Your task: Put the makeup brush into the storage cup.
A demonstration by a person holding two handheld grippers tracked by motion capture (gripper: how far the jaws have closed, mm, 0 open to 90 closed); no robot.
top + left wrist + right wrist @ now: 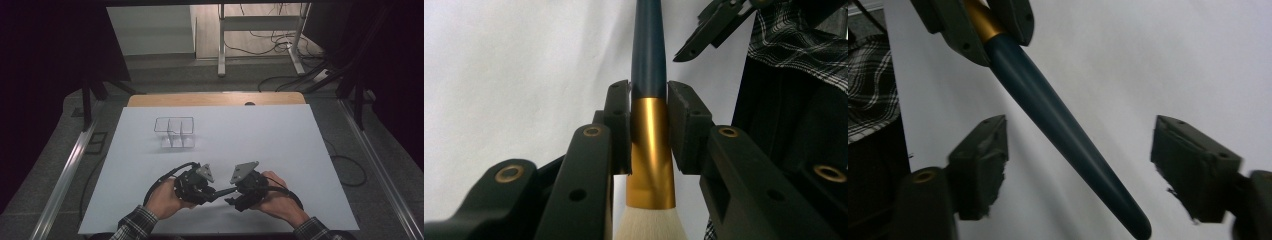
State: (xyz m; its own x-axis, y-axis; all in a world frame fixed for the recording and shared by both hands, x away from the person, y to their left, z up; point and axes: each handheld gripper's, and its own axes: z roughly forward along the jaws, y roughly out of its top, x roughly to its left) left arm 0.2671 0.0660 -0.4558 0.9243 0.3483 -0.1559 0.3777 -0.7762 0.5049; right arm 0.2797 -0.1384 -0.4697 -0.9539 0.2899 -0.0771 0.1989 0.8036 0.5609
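One brush [649, 75], dark-blue handle with gold ferrule and pale bristles: your left gripper [649, 127] was clamped on it at the ferrule's top, bristles toward your left hand, the tapered handle running out toward your right gripper [1080, 170]. That handle lay slantwise between the right gripper's jaws, which stood apart on either side and touched nothing. Held just above the white tabletop [300, 150], well short of the clear organiser [174, 132].

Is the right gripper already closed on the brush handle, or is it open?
Open. In the right gripper view the right gripper has a pad on each side of the dark blue brush handle, with clear gaps, neither touching.
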